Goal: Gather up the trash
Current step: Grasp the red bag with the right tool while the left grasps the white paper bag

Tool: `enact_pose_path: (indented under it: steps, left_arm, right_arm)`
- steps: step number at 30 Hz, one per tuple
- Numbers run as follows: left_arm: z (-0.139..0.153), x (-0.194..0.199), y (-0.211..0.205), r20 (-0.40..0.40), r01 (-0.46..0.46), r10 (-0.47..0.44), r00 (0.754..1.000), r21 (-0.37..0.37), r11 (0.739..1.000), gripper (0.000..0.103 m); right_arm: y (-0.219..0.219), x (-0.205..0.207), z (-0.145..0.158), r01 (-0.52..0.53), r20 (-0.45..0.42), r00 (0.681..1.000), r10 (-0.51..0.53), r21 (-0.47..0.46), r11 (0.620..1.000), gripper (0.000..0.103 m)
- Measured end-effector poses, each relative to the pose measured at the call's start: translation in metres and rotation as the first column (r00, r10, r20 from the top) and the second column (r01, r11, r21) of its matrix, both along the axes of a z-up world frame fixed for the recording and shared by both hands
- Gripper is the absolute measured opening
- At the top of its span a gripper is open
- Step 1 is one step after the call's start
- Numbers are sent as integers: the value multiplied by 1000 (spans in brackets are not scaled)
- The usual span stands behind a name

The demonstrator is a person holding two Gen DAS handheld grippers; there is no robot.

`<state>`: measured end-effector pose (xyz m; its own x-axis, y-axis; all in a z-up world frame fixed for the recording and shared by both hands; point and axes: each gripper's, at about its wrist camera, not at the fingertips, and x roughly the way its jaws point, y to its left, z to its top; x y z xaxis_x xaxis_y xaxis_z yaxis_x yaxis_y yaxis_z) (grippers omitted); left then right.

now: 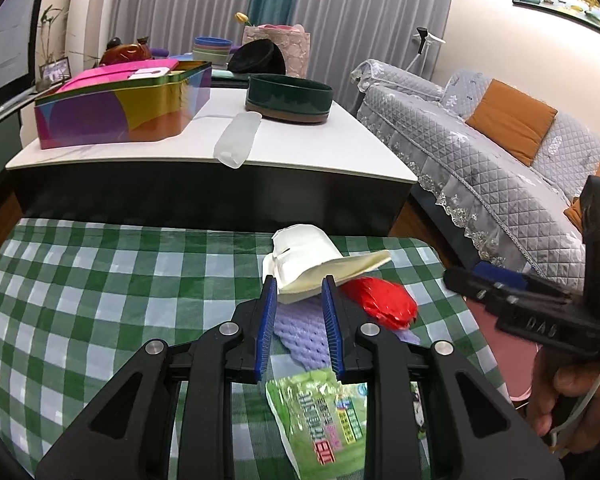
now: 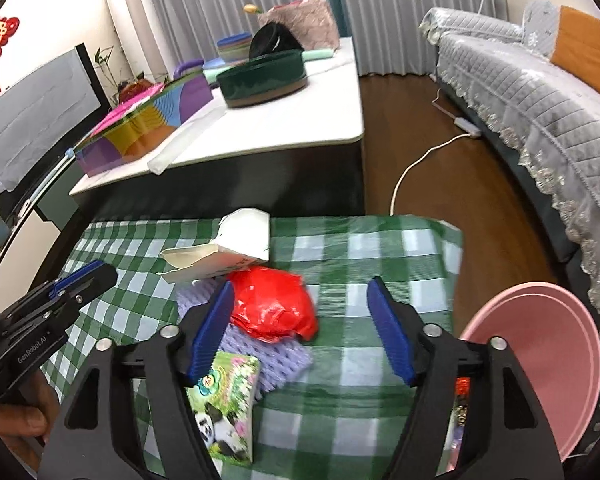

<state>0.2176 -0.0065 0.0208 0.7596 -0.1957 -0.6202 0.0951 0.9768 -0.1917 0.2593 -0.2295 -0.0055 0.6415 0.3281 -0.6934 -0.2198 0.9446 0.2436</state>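
On the checked surface (image 2: 360,248), trash lies beneath both grippers: left gripper (image 1: 299,286) narrowly parted, empty; right gripper (image 2: 300,292) spread wide over the red wrapper (image 2: 272,304)

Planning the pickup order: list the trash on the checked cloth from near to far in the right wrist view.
Panda packet → purple foam net → red plastic bag → white carton.

My left gripper (image 1: 299,288) points downward, jaws narrowly parted; my right gripper (image 2: 300,294) tilts down, jaws wide apart.
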Motion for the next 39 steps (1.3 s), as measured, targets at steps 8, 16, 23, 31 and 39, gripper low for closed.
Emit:
enact_pose_path:
  steps: [8, 16, 23, 31, 39]
  left_arm:
    - [-9, 21, -4, -24, 21, -22, 999, -36, 999, 36]
    - [-23, 40, -9, -72, 30, -33, 997, -41, 999, 38]
    - [-29, 51, -13, -97, 33, -37, 995, -43, 999, 45]
    - [-33, 57, -18, -115, 48, -54, 992, -59, 997, 52]
    - [-35, 56, -20, -124, 50, -58, 991, -62, 997, 52]
  right_arm:
    - [28, 24, -28, -69, -97, 993, 69, 2, 998, 87]
    - [37, 38, -44, -84, -147, 986, 84, 6, 996, 89]
    - [36, 48, -58, -79, -202, 976, 80, 16, 997, 89]
    - [36, 47, -58, -89, -199, 976, 88, 5, 996, 76]
    - [25, 43, -49, -74, -179, 982, 67, -29, 997, 74]
